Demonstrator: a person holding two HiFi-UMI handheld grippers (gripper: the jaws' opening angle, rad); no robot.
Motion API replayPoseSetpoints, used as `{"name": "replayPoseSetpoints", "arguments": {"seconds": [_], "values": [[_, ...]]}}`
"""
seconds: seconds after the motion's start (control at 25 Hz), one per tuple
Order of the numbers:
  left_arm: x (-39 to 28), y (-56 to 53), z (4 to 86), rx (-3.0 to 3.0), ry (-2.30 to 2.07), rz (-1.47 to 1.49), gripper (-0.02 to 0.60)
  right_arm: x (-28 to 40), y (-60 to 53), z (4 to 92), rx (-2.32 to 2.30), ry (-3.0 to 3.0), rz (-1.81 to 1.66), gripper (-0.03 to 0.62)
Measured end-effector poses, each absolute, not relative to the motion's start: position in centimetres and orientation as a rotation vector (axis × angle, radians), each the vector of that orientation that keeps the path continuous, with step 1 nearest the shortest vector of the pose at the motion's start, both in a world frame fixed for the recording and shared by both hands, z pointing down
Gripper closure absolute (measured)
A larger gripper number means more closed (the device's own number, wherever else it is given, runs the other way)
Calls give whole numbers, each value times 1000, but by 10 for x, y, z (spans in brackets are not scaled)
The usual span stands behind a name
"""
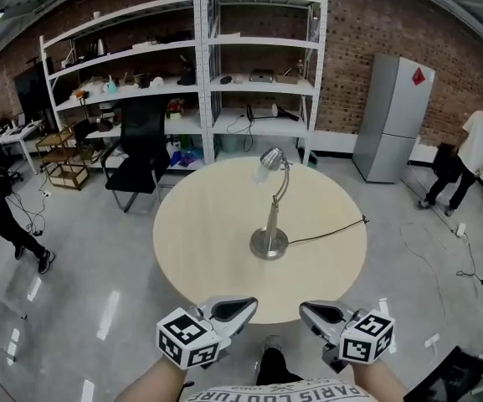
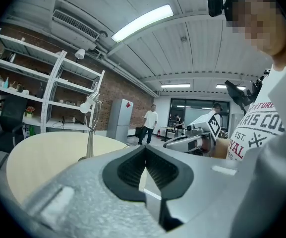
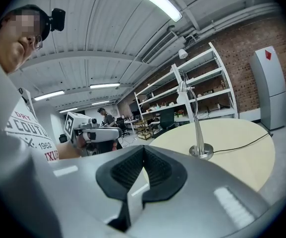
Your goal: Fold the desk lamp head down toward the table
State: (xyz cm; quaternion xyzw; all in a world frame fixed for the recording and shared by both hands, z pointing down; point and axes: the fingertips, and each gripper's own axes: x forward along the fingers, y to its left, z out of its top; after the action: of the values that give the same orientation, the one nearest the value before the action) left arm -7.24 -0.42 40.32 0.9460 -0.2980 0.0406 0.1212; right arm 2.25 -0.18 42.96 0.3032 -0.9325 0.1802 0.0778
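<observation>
One desk lamp stands on one round table; left tongs and right tongs, seemingly empty, are pressed together.

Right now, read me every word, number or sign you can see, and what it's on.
"PARIS COUTUR": shirt, cut off by the frame.
"EST.": same shirt.
"1962": same shirt.
Red diamond sign on the fridge: too small to read.
Left gripper and right gripper cubes: patterns, no words.
</observation>
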Motion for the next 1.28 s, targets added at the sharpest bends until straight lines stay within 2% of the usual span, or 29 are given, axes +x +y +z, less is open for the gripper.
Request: {"name": "replayPoseSetpoints", "arguments": {"seconds": [0.08, 0.12, 0.24, 0.44, 0.76, 0.92, 1.28], "values": [[-73, -17, 401, 2756, -897, 113, 569, 23, -12, 428, 898, -2799, 539, 591], [-74, -23, 400, 2751, -910, 108, 526, 23, -16, 428, 894, -2800, 537, 591], [-77, -46, 399, 2738, -960, 102, 520, 28, -38, 430, 893, -2814, 552, 591], [-81, -101, 395, 2699, -1070, 85, 445, 44, -80, 434, 910, -2827, 592, 591], [-78, -195, 353, 2751, -1121, 30, 407, 71, -153, 435, 937, -2829, 603, 591], [-71, -240, 338, 2804, -1169, 84, 370, 85, -188, 439, 928, -2821, 609, 591], [-73, -308, 291, 2857, -1331, 223, 349, 95, -244, 426, 853, -2875, 581, 591]]}}
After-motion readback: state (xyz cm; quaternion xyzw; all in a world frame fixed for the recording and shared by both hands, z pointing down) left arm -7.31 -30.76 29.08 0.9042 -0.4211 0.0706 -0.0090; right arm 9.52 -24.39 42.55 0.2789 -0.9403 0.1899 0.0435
